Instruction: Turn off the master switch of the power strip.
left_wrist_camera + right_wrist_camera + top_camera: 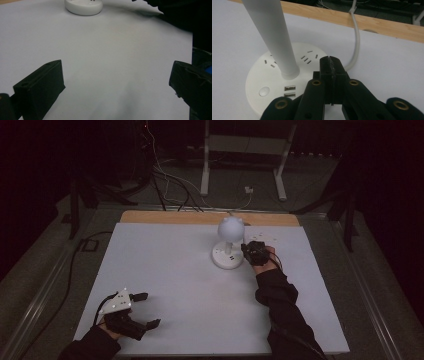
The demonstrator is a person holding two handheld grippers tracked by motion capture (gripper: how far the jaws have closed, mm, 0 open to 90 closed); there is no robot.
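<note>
Toward the upper middle of the high view, a white desk lamp (229, 242) with a round base and globe head is seen standing on a pale table (175, 270), and the right gripper (248, 251) is held just beside the base's right edge, its jaws closed together with nothing between them. At the lower left of the same view, the left gripper (145, 310) rests on the table, well apart from the lamp, its jaws spread wide and empty. Across the left gripper view, two black jaws are seen far apart at the bottom corners, with the lamp's base (83, 6) at the top edge. Close up in the right gripper view, the shut jaws are shown just above the base (274, 82), near its sockets, beside the white stem (274, 37) and a white cable (355, 42).
</note>
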